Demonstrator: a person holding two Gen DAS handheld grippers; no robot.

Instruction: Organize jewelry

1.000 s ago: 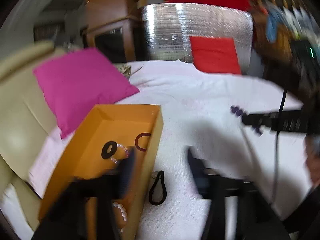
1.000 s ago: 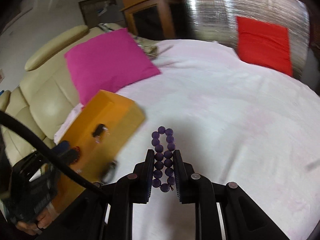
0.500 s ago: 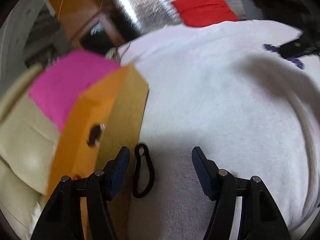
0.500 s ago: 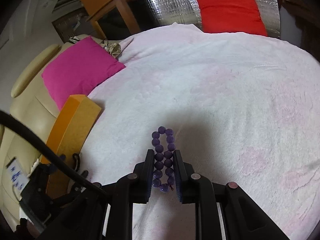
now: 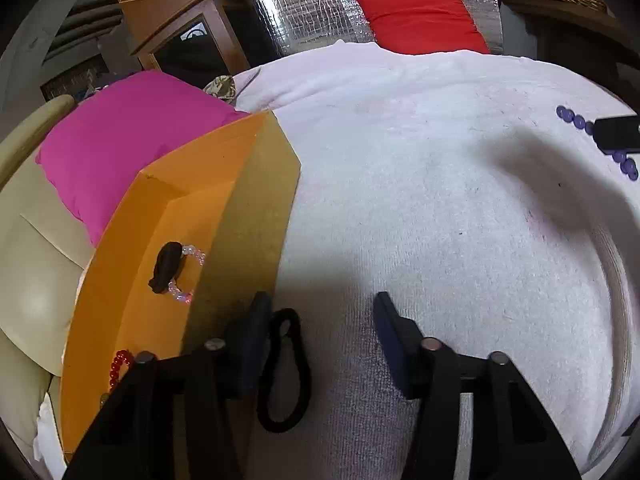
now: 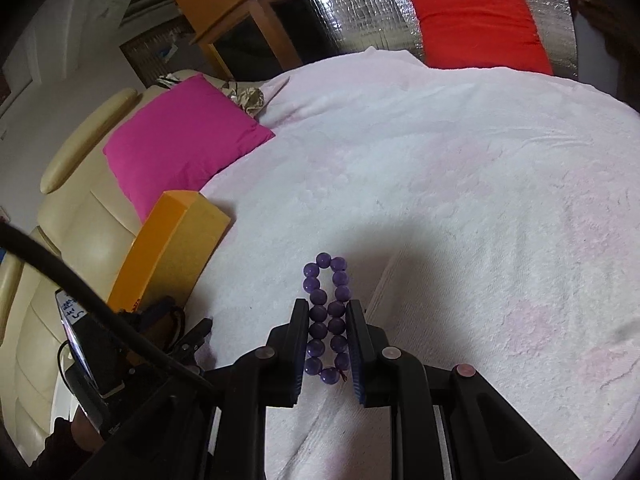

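The left gripper has its jaws wide apart. Between them is bare white towel, with lots of room ahead and to the right. A black hair loop lies just inside the left jaw. The orange box stands right against that jaw like a wall, so that side is blocked.

The right gripper has its jaws squeezed on the purple bead bracelet, so the gap is full. Ahead and to the right, the towel is bare.

right gripper pinching purple bead bracelet
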